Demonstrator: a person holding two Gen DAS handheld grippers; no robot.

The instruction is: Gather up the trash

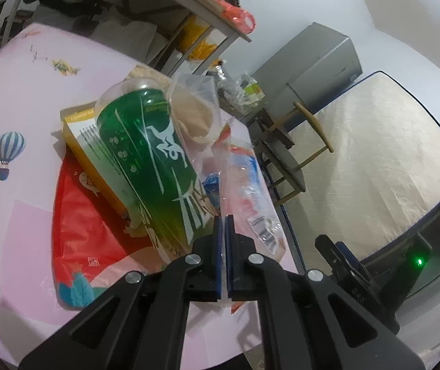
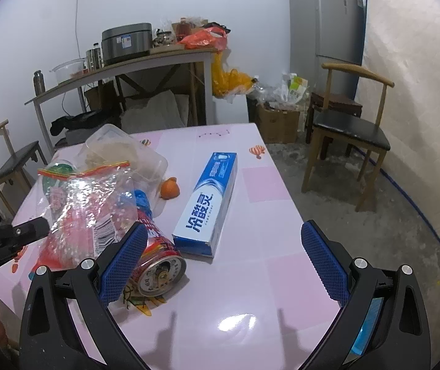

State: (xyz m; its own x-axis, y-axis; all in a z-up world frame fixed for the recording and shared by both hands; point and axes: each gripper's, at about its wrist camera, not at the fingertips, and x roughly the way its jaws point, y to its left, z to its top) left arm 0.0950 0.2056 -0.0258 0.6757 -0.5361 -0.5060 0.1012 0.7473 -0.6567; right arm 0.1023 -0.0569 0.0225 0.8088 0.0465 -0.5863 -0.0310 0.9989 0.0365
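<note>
The pressed-together left gripper (image 1: 223, 219) pinches the clear crinkled zip bag's (image 2: 90, 203) edge, while the spread right gripper (image 2: 224, 240) sits nearer the blue-and-white toothpaste box (image 2: 207, 206), which lies lengthwise straight ahead.

I see a glossy pink desk (image 2: 251, 277) cover, a crinkled clear plastic bag (image 2: 90, 203), a shiny metal can (image 2: 158, 265), a smooth cardboard toothpaste box (image 2: 210, 203) and matt black plastic claw arms with rough blue pads (image 2: 325, 265).

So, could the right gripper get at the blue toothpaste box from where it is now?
Probably yes. The right gripper stands open and empty, and the toothpaste box lies flat on the pink table just ahead of it with nothing on top. Only the red can crowds the box's left side.
</note>
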